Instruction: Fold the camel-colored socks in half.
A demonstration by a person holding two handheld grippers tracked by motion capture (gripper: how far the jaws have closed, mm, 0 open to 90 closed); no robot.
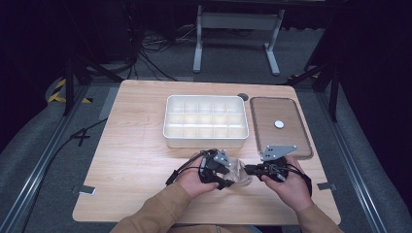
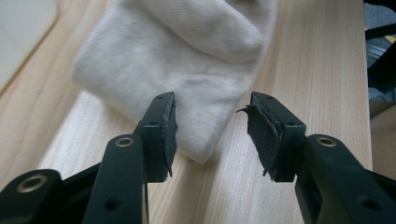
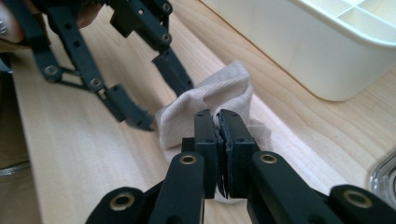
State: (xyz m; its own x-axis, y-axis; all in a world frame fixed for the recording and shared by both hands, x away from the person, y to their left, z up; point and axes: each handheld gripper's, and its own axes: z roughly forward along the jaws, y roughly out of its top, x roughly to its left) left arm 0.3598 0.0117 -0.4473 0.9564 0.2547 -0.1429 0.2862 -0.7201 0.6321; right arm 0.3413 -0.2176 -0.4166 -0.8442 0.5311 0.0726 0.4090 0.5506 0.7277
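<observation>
Cloth: small off-white sock-like piece of fabric [image 2: 177,70] lies crumpled on the wooden table [image 1: 131,160], near the person's edge, between the two grippers and in front of the white divided tray [image 1: 205,121].
Left gripper: left gripper [image 2: 212,128] hovers over the cloth's near edge, jaws spread apart, pads clear of the fabric; in the right gripper view its black fingers [image 3: 175,72] stand just beside the cloth's far side.
Right gripper: right gripper [image 3: 219,135] has its jaws pressed together, pinching a fold of the cloth between the pads.
Hands: both hands [image 1: 286,184] hold the grippers close together above the table's front edge.
Surroundings: clear lid [image 1: 279,126] lies flat to the right of the tray.
</observation>
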